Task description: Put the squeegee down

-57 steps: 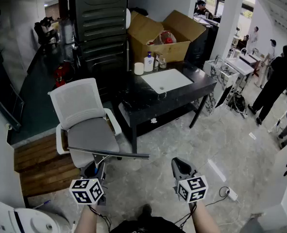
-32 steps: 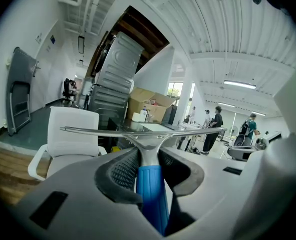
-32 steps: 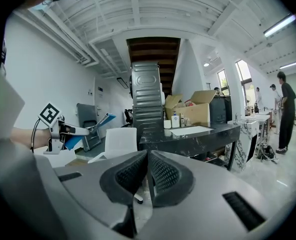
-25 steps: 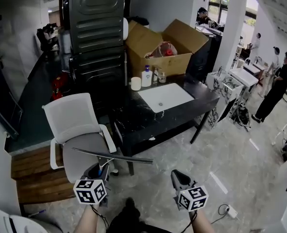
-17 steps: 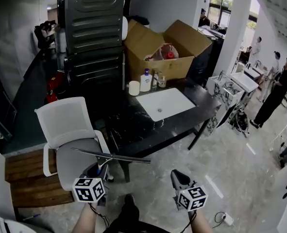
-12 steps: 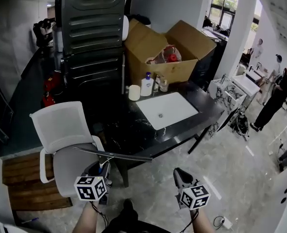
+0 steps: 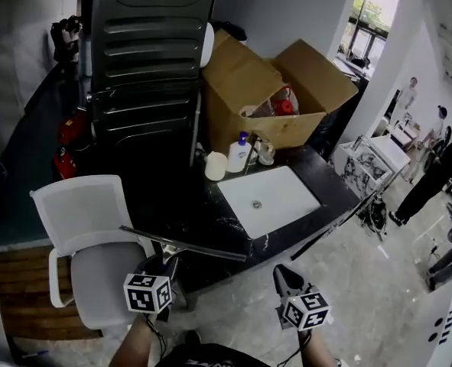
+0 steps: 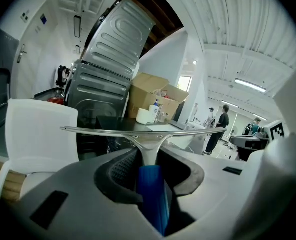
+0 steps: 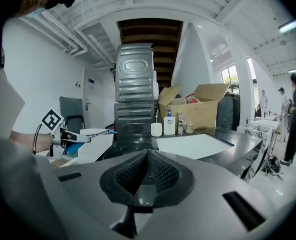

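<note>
Task not done: the squeegee (image 7: 181, 245) is not yet set down and rests on no surface. Its blue plastic handle is clamped between the ribbed pads of the left gripper (image 7: 163, 266), with the thin metal blade bar held level over the near edge of the table (image 7: 181, 209). The right gripper (image 7: 285, 275) is seen with pads pressed together, nothing held. Lowering and release are judged left. Further off: glossy black veined top, flat white rectangular basin (image 7: 268, 201), open cardboard box (image 7: 245, 90).
</note>
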